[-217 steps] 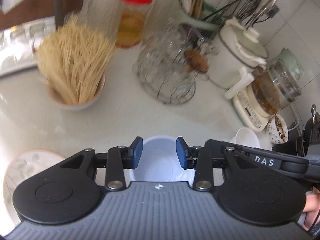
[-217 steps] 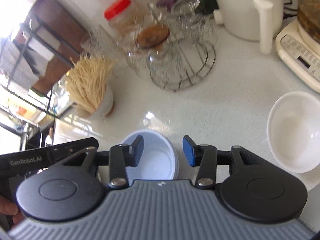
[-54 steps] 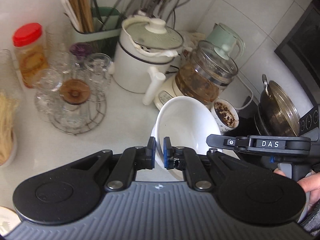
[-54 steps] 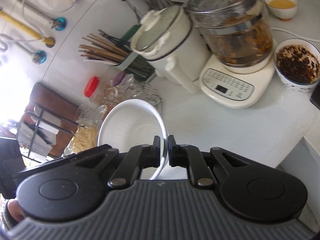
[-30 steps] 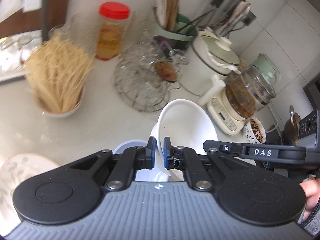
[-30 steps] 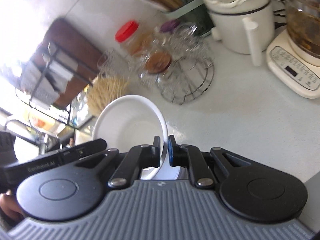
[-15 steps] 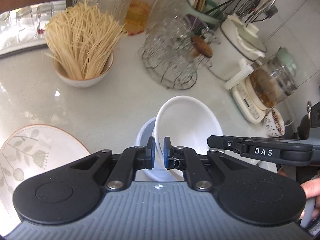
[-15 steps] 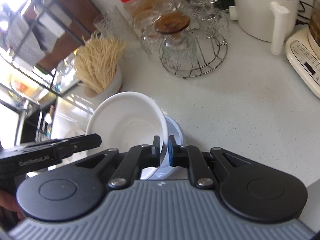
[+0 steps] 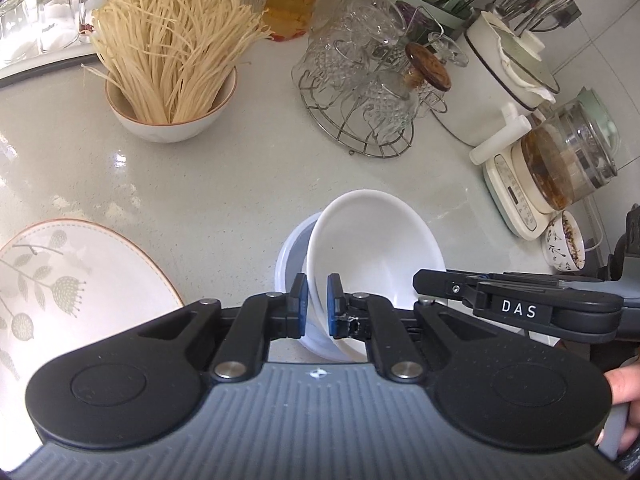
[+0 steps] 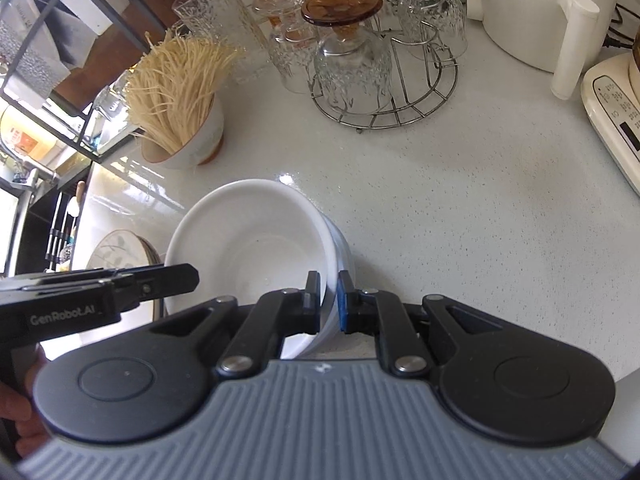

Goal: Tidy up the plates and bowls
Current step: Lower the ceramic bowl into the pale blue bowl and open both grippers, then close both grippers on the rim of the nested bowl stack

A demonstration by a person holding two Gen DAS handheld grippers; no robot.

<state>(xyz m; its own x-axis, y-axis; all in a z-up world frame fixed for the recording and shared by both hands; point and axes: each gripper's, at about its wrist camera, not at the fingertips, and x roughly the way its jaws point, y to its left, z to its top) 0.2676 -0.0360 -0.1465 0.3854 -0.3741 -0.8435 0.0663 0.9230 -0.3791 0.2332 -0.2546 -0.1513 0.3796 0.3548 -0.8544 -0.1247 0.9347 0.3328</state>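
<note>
A white bowl is held by both grippers, one on each side of its rim. My left gripper is shut on its left rim. My right gripper is shut on its right rim. The bowl is tilted and sits partly inside a pale blue bowl on the counter. The blue bowl's edge shows just under the white one. A floral plate lies at the left, also seen in the right wrist view.
A bowl of dry noodles stands at the back left. A wire rack of upturned glasses stands behind. A white pot, a glass kettle on a base and a small patterned bowl line the right.
Both grippers have carried the white bowl down over the pale blue bowl, and it now rests partly inside it. Both stay shut on its rim.
</note>
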